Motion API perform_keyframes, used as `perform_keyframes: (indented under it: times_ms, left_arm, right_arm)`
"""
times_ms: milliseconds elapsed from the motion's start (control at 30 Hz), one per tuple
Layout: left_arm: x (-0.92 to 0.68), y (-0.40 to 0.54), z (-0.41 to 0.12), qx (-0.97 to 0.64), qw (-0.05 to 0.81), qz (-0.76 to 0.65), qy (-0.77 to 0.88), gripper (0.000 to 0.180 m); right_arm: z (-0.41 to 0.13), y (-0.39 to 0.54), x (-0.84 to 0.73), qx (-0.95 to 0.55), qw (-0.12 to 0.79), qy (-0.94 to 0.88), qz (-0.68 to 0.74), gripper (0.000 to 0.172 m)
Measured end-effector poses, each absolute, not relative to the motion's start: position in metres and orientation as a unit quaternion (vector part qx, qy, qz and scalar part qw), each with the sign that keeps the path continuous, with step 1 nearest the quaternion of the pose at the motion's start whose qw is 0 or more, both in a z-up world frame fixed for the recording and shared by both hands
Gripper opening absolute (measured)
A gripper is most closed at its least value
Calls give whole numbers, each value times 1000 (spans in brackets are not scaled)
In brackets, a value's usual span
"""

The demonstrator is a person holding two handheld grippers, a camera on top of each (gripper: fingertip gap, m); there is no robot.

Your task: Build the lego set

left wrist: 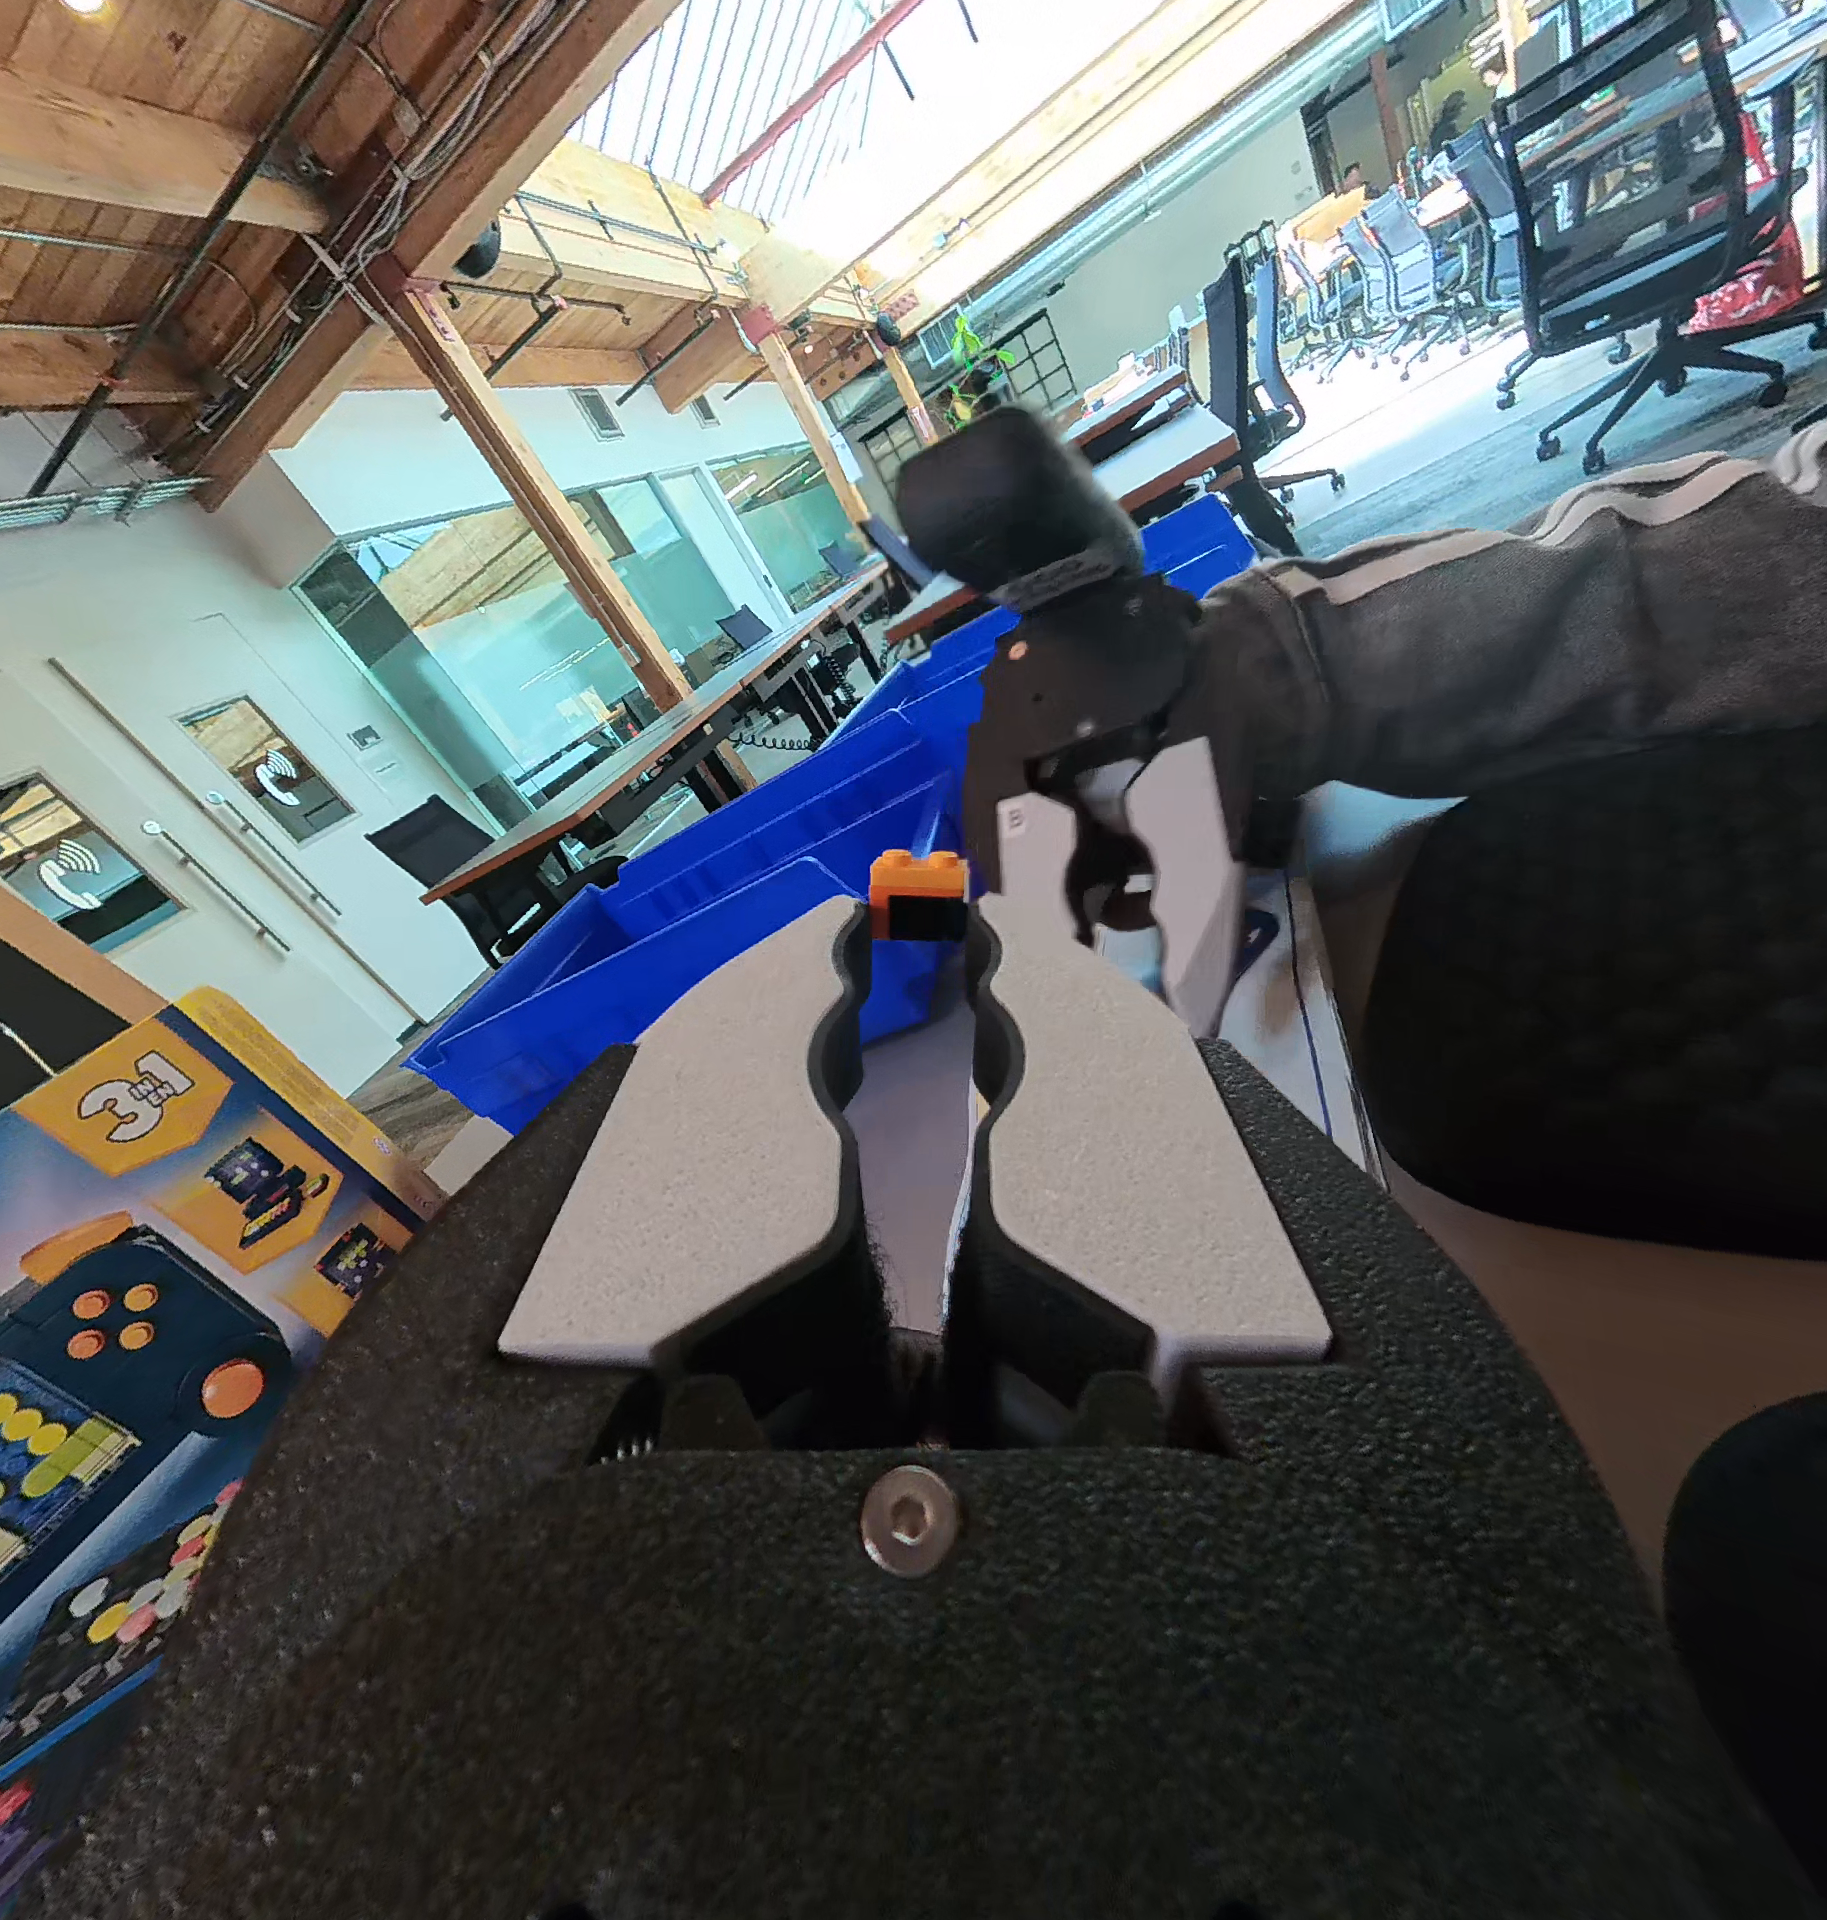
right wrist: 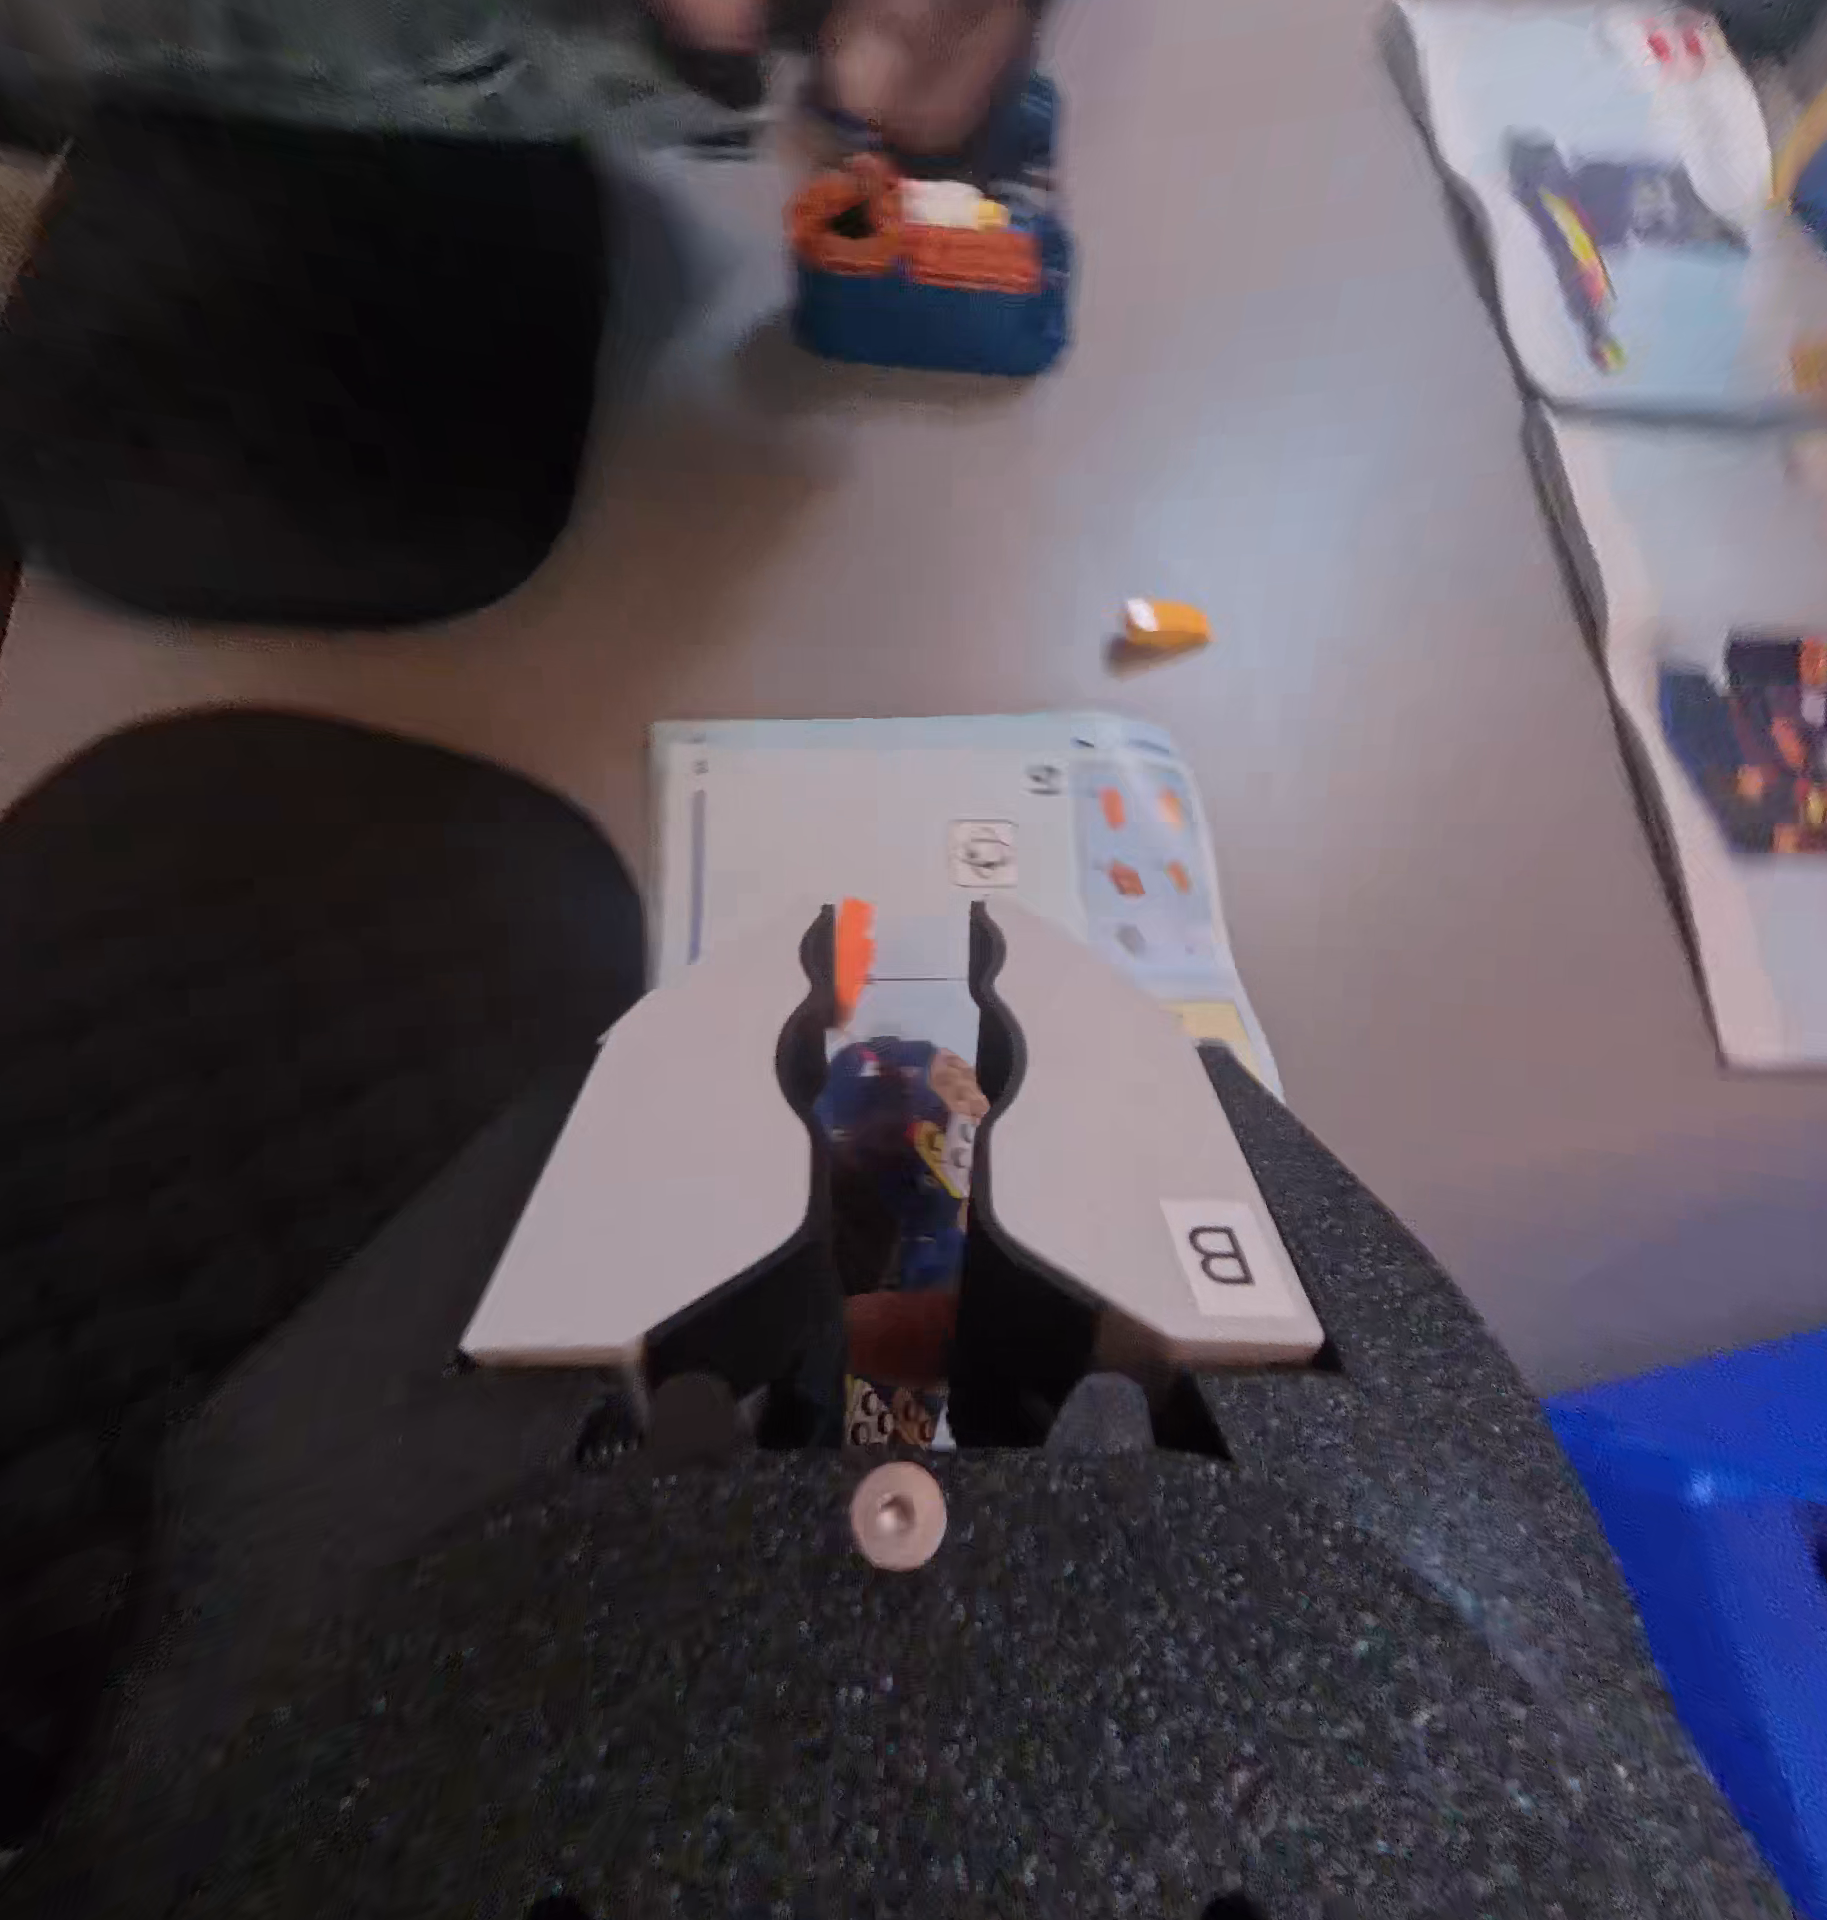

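Note:
My left gripper (left wrist: pixel 917 923) is shut on a small orange brick (left wrist: pixel 914 883) with a black face, pinched between both fingertips and held up in front of the blue bins (left wrist: pixel 722 935). My right gripper (right wrist: pixel 904 920) is open over an instruction booklet (right wrist: pixel 888 810) on the grey table. A thin orange piece (right wrist: pixel 853 956) lies against its left pad (right wrist: pixel 821 961), with a clear gap to the right pad. The right gripper (left wrist: pixel 1106 862) also shows in the left wrist view, blurred, just right of the held brick, with a person's dark sleeve (left wrist: pixel 1511 644) behind it.
A partly built blue and orange brick model (right wrist: pixel 930 260) stands far ahead on the table. A small yellow-orange piece (right wrist: pixel 1163 627) lies loose beyond the booklet. Open booklets (right wrist: pixel 1667 520) lie at the right, a blue bin (right wrist: pixel 1719 1507) at lower right, a toy box (left wrist: pixel 109 1299) at the left. About 12 cm separates my left fingertips from my right.

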State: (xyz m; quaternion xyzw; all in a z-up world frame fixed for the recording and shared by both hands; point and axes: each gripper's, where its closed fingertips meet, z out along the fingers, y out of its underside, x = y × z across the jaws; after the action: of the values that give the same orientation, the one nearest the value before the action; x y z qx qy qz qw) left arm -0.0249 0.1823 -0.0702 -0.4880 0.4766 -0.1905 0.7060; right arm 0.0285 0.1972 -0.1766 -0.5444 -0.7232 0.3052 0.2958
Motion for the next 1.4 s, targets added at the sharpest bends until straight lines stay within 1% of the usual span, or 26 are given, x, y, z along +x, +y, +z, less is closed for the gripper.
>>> perform_keyframes:
  times_ms: [33, 100, 233, 367, 500, 600, 667, 800, 867, 1000, 1067, 1133, 1200, 1267, 1333, 1400]
  left_arm:
    - [-26, 182, -70, -488, 707, -190, 476, 16]
    - [-26, 183, -70, -489, 706, -191, 475, 16]
    - [-26, 182, -73, -489, 704, -190, 479, 16]
    - [-26, 184, -76, -491, 701, -190, 481, 16]
    - [-26, 185, -76, -490, 700, -194, 483, 16]
    - [-24, 185, -76, -488, 698, -195, 486, 16]
    - [-23, 186, -76, -486, 700, -193, 487, 16]
    - [-25, 189, -74, -481, 711, -182, 480, 16]
    - [-26, 191, -74, -477, 717, -166, 480, 16]
    - [-31, 193, -74, -472, 727, -137, 480, 16]
    - [-31, 193, -71, -466, 735, -127, 476, 16]
    - [-35, 191, -65, -452, 754, -111, 463, 16]
    - [-40, 187, -57, -429, 780, -77, 449, 15]
    - [-46, 185, -52, -406, 796, 6, 448, 16]
    - [-51, 187, -56, -398, 781, 113, 469, 16]
    - [-57, 190, -58, -395, 767, 186, 470, 16]
  right_arm:
    - [-176, 189, 29, -512, 309, -744, 297, 22]
    - [-178, 187, 27, -493, 333, -756, 274, 19]
    - [-188, 185, 27, -478, 329, -777, 242, 12]
    - [-202, 193, 29, -500, 311, -779, 217, 9]
    - [-199, 200, 28, -550, 296, -731, 273, 1]
    - [-200, 206, 30, -591, 271, -697, 303, 3]
    - [-198, 208, 31, -587, 279, -698, 301, 12]
    - [-190, 201, 31, -542, 313, -722, 295, 16]
    - [-195, 203, 34, -539, 312, -734, 271, 18]
    - [-201, 204, 33, -551, 298, -734, 263, 16]
    - [-206, 205, 32, -551, 296, -740, 247, 8]
    - [-206, 206, 28, -558, 300, -736, 240, 7]
    - [-190, 211, 19, -568, 336, -706, 257, 8]
    - [-156, 212, 2, -567, 402, -651, 307, 8]
    - [-117, 209, -12, -559, 468, -587, 353, 7]
    - [-85, 209, -19, -552, 530, -528, 369, 7]
